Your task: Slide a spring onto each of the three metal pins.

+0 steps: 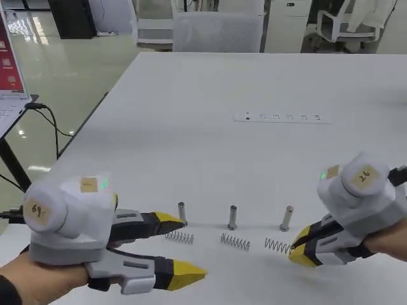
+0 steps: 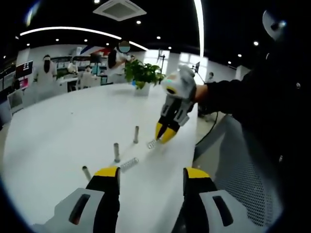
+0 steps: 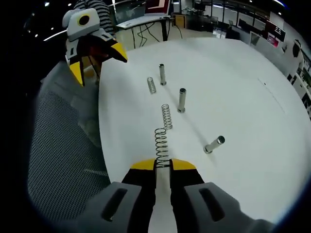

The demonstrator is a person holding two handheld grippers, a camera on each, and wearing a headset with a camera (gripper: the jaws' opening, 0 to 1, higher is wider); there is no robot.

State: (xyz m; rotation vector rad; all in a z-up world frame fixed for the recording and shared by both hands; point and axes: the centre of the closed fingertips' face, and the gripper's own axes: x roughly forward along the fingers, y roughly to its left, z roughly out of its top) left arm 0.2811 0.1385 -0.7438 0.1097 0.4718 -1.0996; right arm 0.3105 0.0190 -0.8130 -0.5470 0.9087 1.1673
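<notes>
Partly hidden between yellow tips, one end of a coiled wire spring (image 3: 162, 141) is pinched by the right hand-held gripper (image 3: 163, 164); it lies on the smooth white bench (image 1: 254, 159) beside three upright metal pins (image 1: 233, 216). The left hand-held gripper (image 1: 191, 246) gapes wide, empty.

pins (image 1: 233, 217) in row | springs (image 1: 234, 241) before them | power strip (image 1: 282, 117) behind

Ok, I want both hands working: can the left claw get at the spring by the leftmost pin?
Probably yes. The left claw is open, its tips close to the left spring, which lies free on the table by the left pin; nothing lies between. The right claw holds the far spring.
</notes>
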